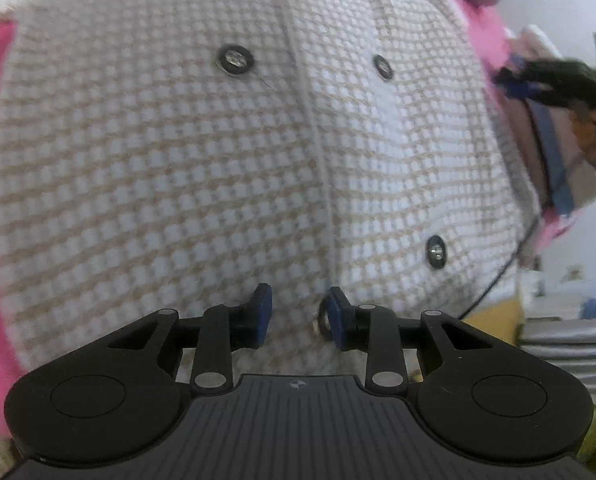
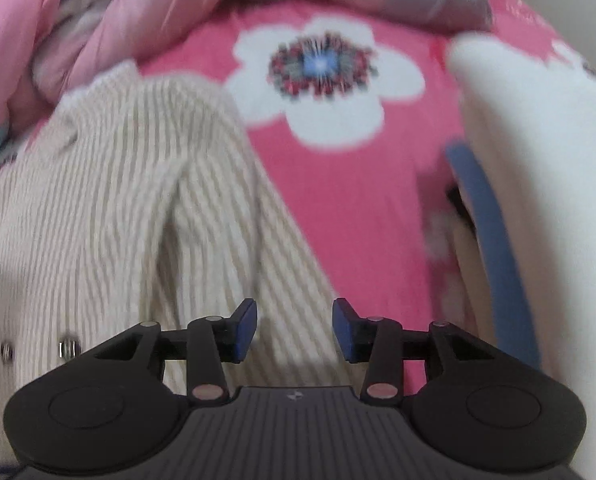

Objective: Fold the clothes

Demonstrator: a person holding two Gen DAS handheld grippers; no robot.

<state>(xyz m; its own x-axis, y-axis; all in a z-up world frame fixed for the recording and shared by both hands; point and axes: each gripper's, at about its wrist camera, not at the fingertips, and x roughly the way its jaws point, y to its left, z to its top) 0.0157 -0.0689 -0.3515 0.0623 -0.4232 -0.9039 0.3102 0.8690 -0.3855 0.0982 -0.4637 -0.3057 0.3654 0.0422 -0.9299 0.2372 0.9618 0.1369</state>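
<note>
The main risk I see is on my right side: the right claw hangs with its jaws apart and nothing between the pads, over the edge where the ribbed sleeve meets the pink floral bedsheet. If I close there, I judge I could pinch sheet along with knit, or catch only one layer of the sleeve, and the fold would drag crooked. That view is smeared, so I cannot tell exactly where the sleeve's hem lies.

The left claw is narrowly parted above the cardigan; a dark button sits just by the right-hand pad, and I cannot tell whether the pads press on cloth. Clamping on that button could make the grip slip.

The cardigan is a cream and beige check knit, lying front-up on the bed, its placket running up the middle with dark round buttons on either side. It looks thick and soft, likely to bulge when doubled over. A second pale garment with a blue band lies close on the right and could get snagged.
</note>
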